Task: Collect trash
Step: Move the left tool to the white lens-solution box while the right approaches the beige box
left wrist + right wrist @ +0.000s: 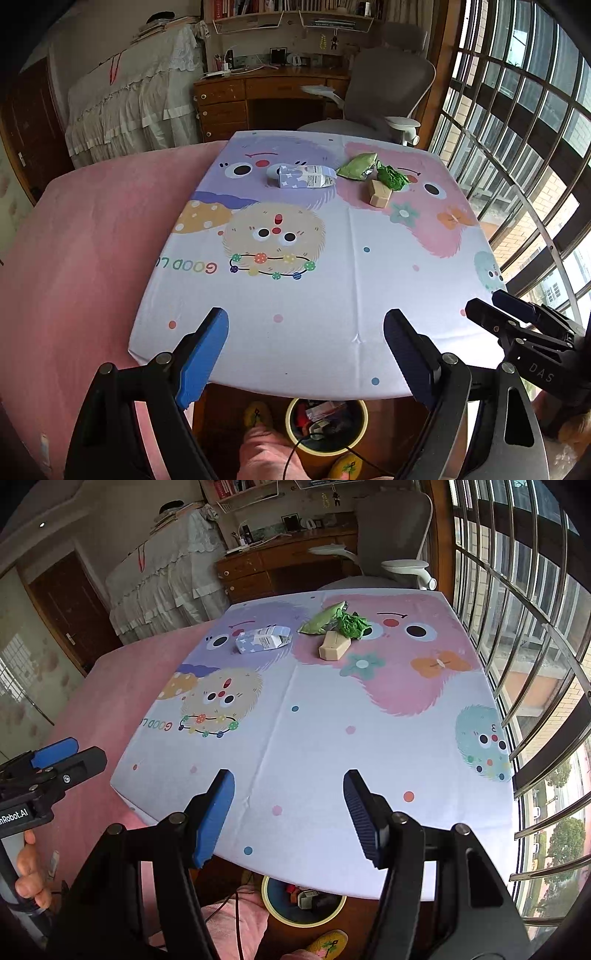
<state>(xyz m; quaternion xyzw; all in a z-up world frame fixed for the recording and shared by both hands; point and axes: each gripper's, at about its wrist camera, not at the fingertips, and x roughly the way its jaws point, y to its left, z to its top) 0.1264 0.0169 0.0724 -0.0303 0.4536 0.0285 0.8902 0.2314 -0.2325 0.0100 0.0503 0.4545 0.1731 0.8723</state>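
At the far end of the cartoon tablecloth lie a blue-and-white milk carton (304,176) (263,639) on its side, a flat green wrapper (357,166) (320,619), a crumpled green bag (392,177) (351,624) and a beige box (379,193) (333,647). My left gripper (306,328) hangs open over the near table edge, nothing between its fingers. My right gripper (289,790) is open too, also above the near edge, empty. Each gripper shows at the side of the other's view. A yellow-rimmed bin (360,432) (271,904) holding trash stands on the floor under the near edge.
A pink bed (85,236) lies left of the table (332,302). A grey office chair (388,92) and a wooden desk (258,96) stand beyond the far edge. Barred windows (517,609) run along the right. The person's legs and yellow slippers (258,413) are by the bin.
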